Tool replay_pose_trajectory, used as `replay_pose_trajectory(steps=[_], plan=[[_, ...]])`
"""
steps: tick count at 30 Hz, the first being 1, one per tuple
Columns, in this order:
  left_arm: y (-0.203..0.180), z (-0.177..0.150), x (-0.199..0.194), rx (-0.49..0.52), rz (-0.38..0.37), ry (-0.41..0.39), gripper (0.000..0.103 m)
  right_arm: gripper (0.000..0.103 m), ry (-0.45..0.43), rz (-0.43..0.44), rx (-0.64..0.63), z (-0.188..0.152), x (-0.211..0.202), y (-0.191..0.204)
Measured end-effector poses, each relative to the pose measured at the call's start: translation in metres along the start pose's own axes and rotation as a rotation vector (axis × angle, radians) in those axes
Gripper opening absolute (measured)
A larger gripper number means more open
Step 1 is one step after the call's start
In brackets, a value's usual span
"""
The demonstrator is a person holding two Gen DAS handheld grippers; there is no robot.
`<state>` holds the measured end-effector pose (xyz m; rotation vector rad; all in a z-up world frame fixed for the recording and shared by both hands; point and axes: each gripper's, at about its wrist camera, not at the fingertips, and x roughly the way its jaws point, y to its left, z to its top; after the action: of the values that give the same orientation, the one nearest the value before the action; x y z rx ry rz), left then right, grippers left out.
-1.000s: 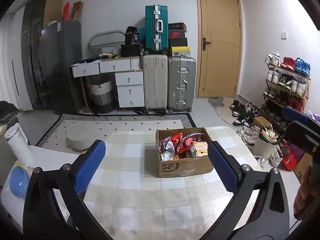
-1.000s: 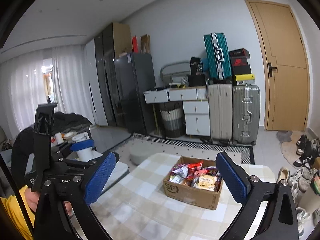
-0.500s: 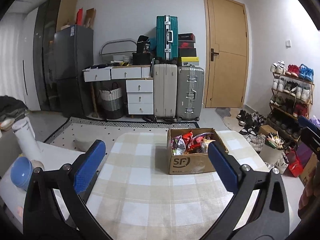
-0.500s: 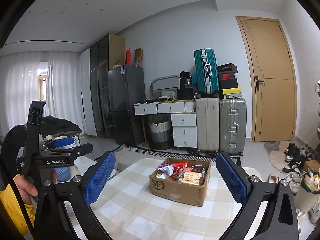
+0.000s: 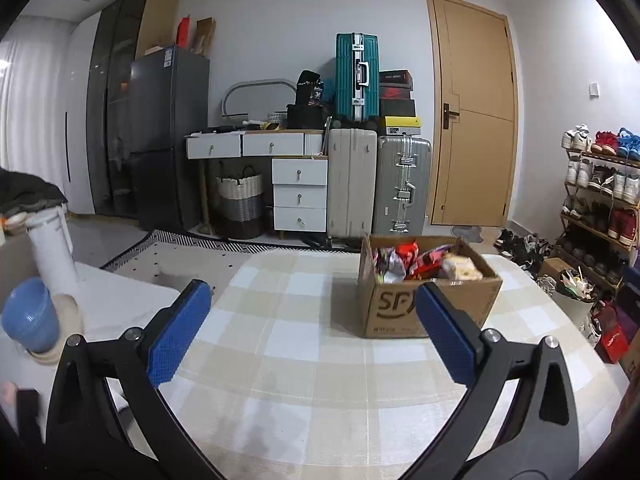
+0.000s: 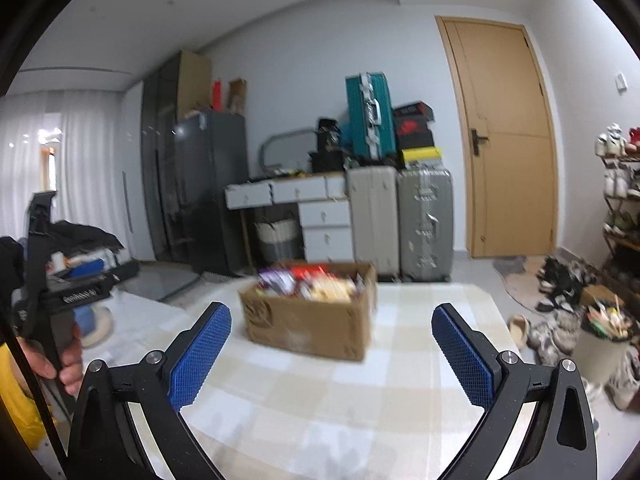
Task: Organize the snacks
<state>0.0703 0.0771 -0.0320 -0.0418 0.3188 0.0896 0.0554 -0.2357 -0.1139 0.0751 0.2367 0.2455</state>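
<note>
A brown cardboard box (image 5: 400, 312) marked SF stands on the checked tablecloth (image 5: 304, 352), full of mixed snack packets (image 5: 412, 264). My left gripper (image 5: 312, 320) is open and empty, above the near table, the box just behind its right finger. In the right wrist view the box (image 6: 312, 320) is blurred and sits ahead between the fingers. My right gripper (image 6: 332, 344) is open and empty, short of the box. The left gripper's body (image 6: 60, 292) shows at that view's left edge.
A white side surface to the left holds a blue bowl (image 5: 30, 320) and a white canister (image 5: 54, 248). Behind the table stand suitcases (image 5: 378, 184), white drawers (image 5: 298, 194), a basket and a fridge. A shoe rack (image 5: 600, 192) and a bin (image 6: 604, 344) are on the right.
Both grippers have dropped lower and tilted toward the table, and the box now looks nearer. The right wrist view has swung right and is motion-blurred. Both stay open and empty.
</note>
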Motion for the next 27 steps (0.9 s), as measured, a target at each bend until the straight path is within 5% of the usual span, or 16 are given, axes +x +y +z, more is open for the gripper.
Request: replay_pose_trajectory(steps=[12, 27], plan=[[-0.011, -0.09, 0.075, 0.069, 0.032, 0.041, 0.102, 0.102, -0.047, -0.06, -0.019, -0.056, 0.014, -0.011], [-0.01, -0.094, 0.094, 0.033, -0.007, 0.04, 0.102, 0.102, -0.064, -0.064, -0.008, -0.057, 0.008, -0.013]])
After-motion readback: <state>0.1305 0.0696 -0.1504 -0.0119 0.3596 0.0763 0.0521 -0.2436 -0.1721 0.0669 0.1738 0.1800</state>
